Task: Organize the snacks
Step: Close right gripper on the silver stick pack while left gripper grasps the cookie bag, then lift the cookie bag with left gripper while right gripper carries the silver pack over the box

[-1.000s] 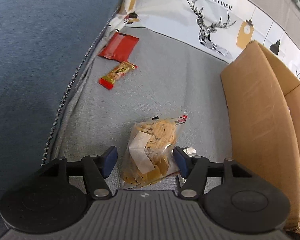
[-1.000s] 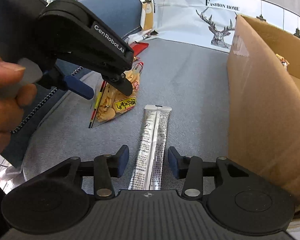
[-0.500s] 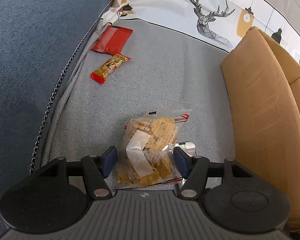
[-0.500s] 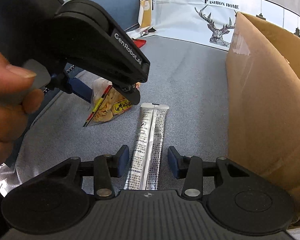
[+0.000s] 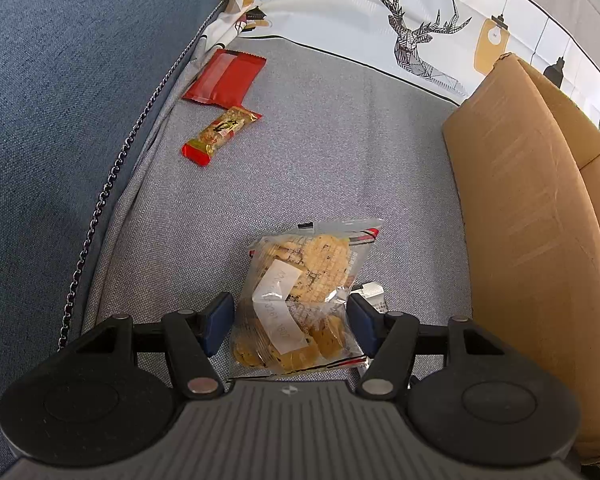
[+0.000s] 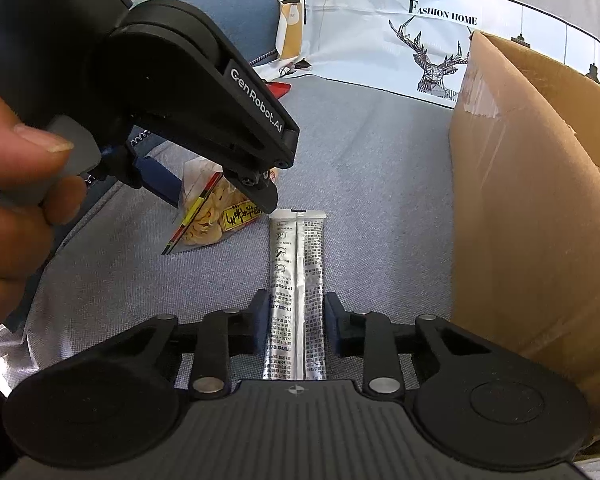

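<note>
**Both grippers lined up over snacks on the sofa seat**

Beyond the left gripper [image 5: 290, 322] and off to its left lie a red packet [image 5: 225, 81] and a small red-and-gold bar [image 5: 220, 132], untouched beside the seam. The left fingers stand apart, straddling a clear cracker bag [image 5: 300, 300] without pressing it, probably squared up for a grab. The right gripper [image 6: 296, 322] has just been closing its fingers, which now sit right against a silver stick pouch [image 6: 296, 292] lying lengthwise between them; whether they truly pinch it I cannot tell. To the right of both stands the cardboard box [image 6: 520, 200], likely the destination.
</note>
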